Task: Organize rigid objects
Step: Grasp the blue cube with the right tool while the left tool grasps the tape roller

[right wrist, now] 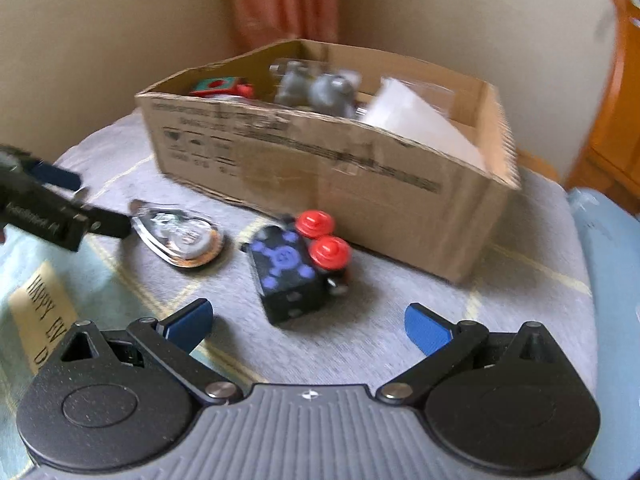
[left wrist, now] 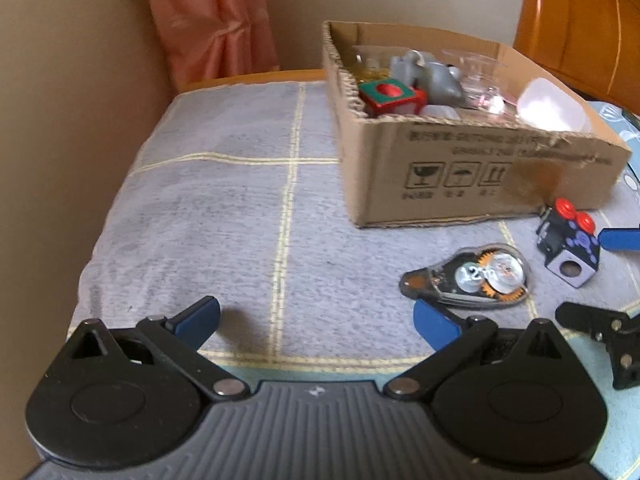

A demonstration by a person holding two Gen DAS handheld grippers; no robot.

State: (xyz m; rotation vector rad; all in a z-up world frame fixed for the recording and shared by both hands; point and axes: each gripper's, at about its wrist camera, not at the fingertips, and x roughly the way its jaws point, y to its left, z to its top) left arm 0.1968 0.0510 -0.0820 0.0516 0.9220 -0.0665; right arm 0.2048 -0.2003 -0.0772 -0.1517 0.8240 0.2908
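Observation:
A black fidget cube point(right wrist: 294, 276) with purple dots and two red knobs lies on the grey cloth just ahead of my open right gripper point(right wrist: 308, 324); in the left wrist view the cube point(left wrist: 568, 246) sits at the right. A clear correction-tape dispenser point(left wrist: 466, 276) lies beside it, its tip just past the right finger of my open left gripper point(left wrist: 318, 322), which holds nothing. In the right wrist view the dispenser point(right wrist: 180, 240) lies left of the cube. Behind both stands an open cardboard box point(left wrist: 480, 168) holding a red-green cube point(left wrist: 390, 98), grey figures point(left wrist: 430, 76) and clear packets.
The cloth point(left wrist: 224, 208) has yellow grid lines and covers a small table; its left edge drops off near a beige wall. A pink curtain point(left wrist: 212, 20) hangs behind. Orange wooden furniture point(left wrist: 580, 24) stands at the back right. A light blue printed mat point(right wrist: 36, 288) lies at front.

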